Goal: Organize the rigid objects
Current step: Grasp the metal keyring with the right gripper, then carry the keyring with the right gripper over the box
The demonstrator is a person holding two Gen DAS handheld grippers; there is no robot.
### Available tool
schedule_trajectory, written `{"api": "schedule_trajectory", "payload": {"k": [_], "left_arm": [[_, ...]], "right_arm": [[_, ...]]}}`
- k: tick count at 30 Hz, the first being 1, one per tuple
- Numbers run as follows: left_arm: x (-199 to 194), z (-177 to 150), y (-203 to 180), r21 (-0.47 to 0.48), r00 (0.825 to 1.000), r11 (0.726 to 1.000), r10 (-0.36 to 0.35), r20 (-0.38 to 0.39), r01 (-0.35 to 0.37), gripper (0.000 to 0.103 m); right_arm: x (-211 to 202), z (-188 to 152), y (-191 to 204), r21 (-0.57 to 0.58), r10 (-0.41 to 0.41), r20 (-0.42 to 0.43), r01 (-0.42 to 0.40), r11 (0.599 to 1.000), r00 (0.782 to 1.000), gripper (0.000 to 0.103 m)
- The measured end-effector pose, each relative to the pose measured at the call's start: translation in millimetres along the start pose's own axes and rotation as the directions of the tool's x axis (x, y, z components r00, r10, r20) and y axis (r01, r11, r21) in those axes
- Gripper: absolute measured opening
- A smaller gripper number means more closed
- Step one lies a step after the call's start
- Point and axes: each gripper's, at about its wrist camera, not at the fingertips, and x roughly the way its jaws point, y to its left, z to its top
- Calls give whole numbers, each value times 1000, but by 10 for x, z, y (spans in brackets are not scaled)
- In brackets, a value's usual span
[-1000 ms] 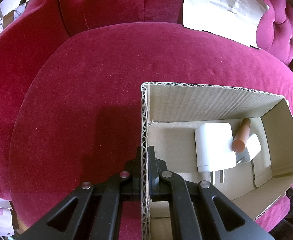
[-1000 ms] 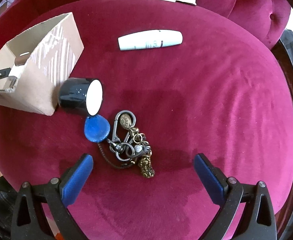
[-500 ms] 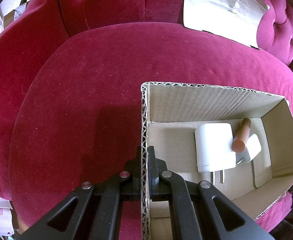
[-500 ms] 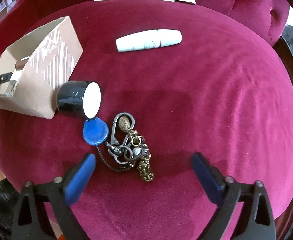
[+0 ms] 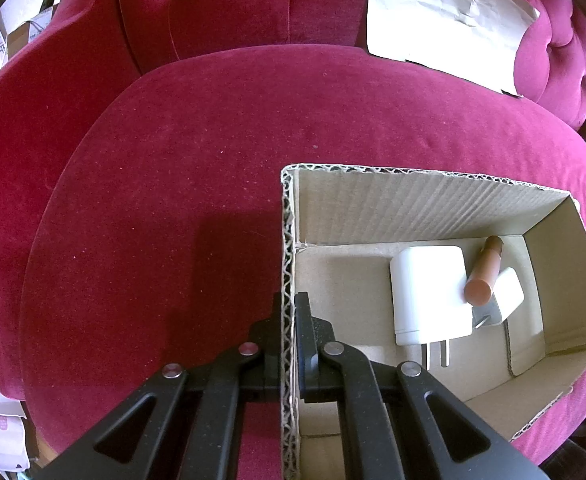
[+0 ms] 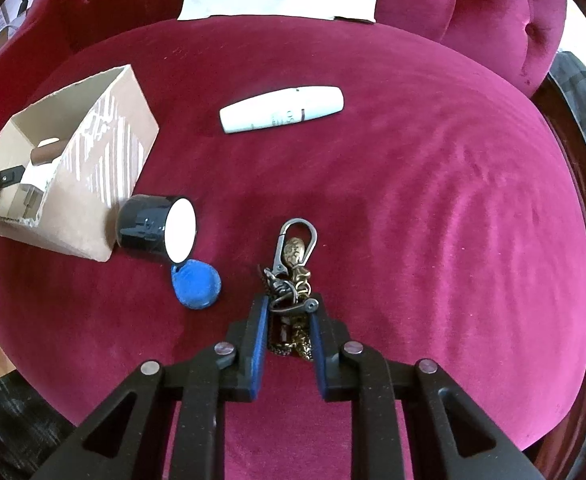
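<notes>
- 3 items already lie in the cardboard box: 2 white plug adapters and a brown tube.
- The left gripper pinches the box wall.
- The right gripper clamps the keychain on the cushion.
- 4 things stay outside: keychain, blue tag, black jar, white tube.

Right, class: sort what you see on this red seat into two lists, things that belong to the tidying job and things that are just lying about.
Part of the job:
cardboard box
white charger
brown tube
keyring bunch
blue tag
black tape roll
white oval case

Just lying about:
white paper sheet
red velvet seat
</notes>
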Motion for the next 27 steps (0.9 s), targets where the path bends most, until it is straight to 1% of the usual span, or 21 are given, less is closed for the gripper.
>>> {"api": "schedule_trajectory", "payload": {"k": [3, 7, 16, 24, 27], "left_arm": [[-2, -1, 0, 0, 1000, 1000, 2, 0, -2, 3], [-6, -6, 0, 0, 1000, 1000, 2, 0, -2, 3], [-13, -11, -5, 2, 1000, 1000, 4, 1, -4, 3], [-13, -10, -14, 3, 1000, 1000, 5, 2, -5, 3], [-14, -11, -19, 6, 1000, 1000, 5, 2, -5, 3]], "right_arm": [[-51, 17, -52, 17, 0, -4, 0, 1000, 1000, 19], [-162, 82, -99, 17, -16, 17, 15, 1000, 1000, 19], [-379, 180, -87, 18, -20, 39, 19, 1000, 999, 19], [-654, 374, -110, 18, -26, 97, 25, 1000, 995, 19], [-763, 415, -55, 18, -25, 114, 23, 1000, 993, 19]]}}
